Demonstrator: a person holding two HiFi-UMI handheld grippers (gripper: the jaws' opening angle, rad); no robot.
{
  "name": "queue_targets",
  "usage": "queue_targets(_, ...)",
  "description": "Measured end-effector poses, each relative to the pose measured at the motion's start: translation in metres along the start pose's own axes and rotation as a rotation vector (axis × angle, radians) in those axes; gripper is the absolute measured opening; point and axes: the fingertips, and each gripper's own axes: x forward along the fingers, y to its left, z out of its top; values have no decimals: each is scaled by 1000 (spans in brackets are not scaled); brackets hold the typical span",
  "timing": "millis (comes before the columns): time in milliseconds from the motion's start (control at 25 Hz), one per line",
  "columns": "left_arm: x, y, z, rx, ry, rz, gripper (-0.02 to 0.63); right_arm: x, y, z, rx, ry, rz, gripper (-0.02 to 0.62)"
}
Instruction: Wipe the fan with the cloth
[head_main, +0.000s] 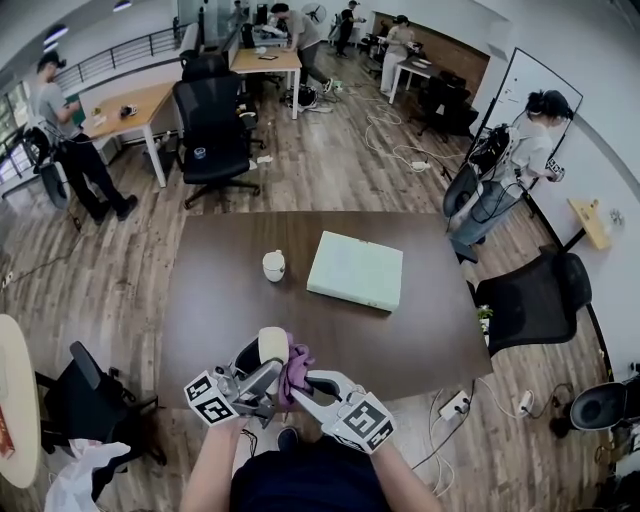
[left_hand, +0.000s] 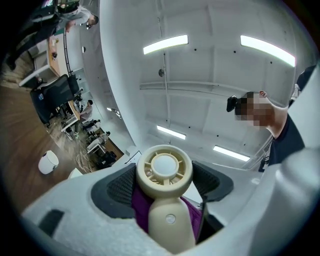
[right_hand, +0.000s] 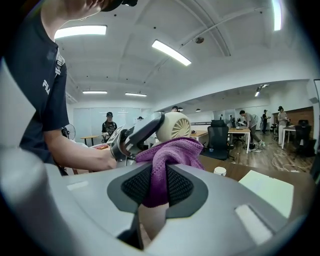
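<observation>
A small cream hand-held fan (head_main: 272, 345) is held up near the table's front edge by my left gripper (head_main: 258, 377), shut on its handle. In the left gripper view the fan (left_hand: 165, 172) stands upright between the jaws, its round grille head facing the camera. Behind its handle shows the purple cloth (left_hand: 141, 210). My right gripper (head_main: 297, 385) is shut on the purple cloth (head_main: 295, 366), which bunches against the fan's right side. In the right gripper view the cloth (right_hand: 167, 160) rises from the pads and lies just below the fan head (right_hand: 173, 126).
On the dark brown table (head_main: 240, 300) stand a small white cup (head_main: 274, 265) and a pale green box (head_main: 355, 270). Black office chairs (head_main: 535, 300) flank the table. Several people work at desks farther back.
</observation>
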Motion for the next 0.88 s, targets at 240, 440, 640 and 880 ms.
queue_targets(240,-11,15,-1,0,18,65,356,5,17,-7,-54,39,41,78)
queue_targets(440,-22,24,5,-12,8,100,356,9,26,-6,-24,22,86,78)
queue_targets(640,-24,19,4,-5,27,84,356,6,7,7,78,-53,36,78)
queue_targets(880,-21,2,-8,22,93,9,356,2,-19,20,85,-90,-58,78)
